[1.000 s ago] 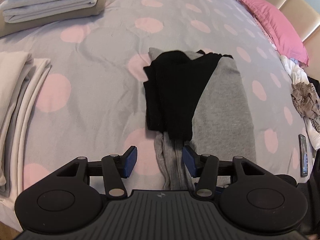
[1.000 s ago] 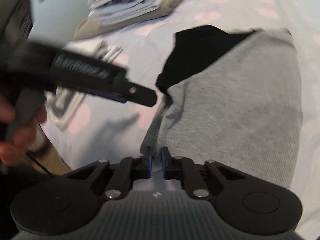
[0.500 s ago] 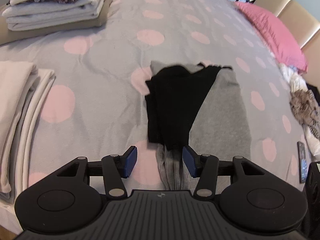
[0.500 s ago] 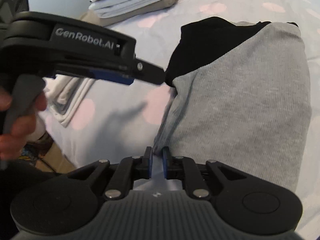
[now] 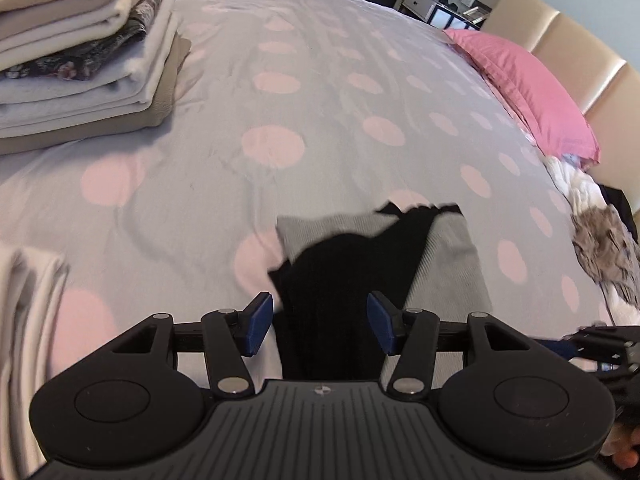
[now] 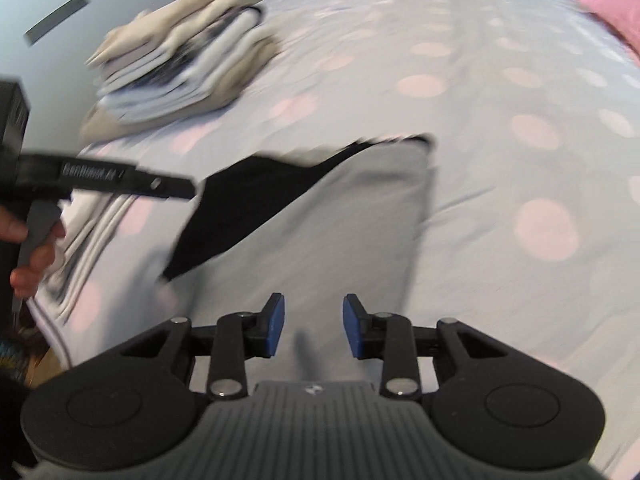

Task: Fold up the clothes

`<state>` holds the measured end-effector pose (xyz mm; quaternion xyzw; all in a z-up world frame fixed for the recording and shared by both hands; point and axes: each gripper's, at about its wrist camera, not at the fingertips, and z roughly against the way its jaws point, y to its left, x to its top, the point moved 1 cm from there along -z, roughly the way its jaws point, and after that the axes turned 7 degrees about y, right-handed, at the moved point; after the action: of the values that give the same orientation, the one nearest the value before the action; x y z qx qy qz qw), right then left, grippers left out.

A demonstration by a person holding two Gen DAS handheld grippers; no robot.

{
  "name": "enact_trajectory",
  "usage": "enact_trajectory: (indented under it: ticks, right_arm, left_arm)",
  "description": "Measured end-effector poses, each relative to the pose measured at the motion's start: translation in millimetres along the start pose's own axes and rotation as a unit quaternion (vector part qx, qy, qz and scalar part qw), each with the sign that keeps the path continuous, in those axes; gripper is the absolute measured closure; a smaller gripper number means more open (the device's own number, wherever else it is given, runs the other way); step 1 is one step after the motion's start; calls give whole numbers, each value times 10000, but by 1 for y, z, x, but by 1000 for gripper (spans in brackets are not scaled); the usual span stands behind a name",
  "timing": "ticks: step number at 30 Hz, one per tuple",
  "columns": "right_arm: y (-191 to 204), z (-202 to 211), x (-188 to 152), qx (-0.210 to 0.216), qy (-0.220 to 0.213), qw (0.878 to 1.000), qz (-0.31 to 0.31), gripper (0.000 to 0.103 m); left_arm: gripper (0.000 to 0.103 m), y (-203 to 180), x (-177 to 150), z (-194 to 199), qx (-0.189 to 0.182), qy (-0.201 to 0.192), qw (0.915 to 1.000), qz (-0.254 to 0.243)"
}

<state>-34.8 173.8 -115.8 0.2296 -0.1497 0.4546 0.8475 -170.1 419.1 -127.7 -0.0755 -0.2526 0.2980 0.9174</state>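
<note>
Ribbed grey-and-black garment [image 6: 328, 216] lies folded, both grippers' blue-padded fingers [image 5: 258, 322] spread wide.

Right gripper [image 6: 314, 326] fingers apart above grey-black garment [image 6: 320, 224].

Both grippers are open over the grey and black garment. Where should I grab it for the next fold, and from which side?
Probably its near edge. The grey and black garment lies flat, so only edges offer a pinch. The right gripper hangs open above the near grey part, the left gripper over the black part: lower both from the near side.
</note>
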Motion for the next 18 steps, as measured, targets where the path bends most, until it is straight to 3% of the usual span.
enact_trajectory:
  ticks: [4, 6, 9, 11, 13, 15, 18]
  right_arm:
    - [-27, -13, 29, -111, -150, 9995, -248, 63]
    - [-43, -24, 45, -132, -175, 9988, -430, 50]
    - [-62, -47, 67, -76, -99, 9975, -693, 46]
    - [-69, -65, 79, 23, 0, 9969, -784, 46]
    - [-76, -76, 84, 126, 37, 9964, -834, 52]
    - [-80, -82, 87, 277, 16, 9958, -874, 83]
    - [-80, -86, 89, 349, -20, 9954, -888, 85]
  left_arm:
    - [57, 6, 13, -28, -28, 108, 9999, 88]
    - [62, 10, 16, -40, -134, 166, 9997, 133]
    - [78, 17, 19, -54, -329, 211, 9991, 178]
    - [94, 20, 20, -60, -414, 187, 9989, 151]
    - [97, 19, 22, -60, -409, 88, 9991, 115]
    - [98, 19, 25, -56, -347, -23, 9993, 149]
    - [99, 22, 29, -58, -238, 22, 9996, 162]
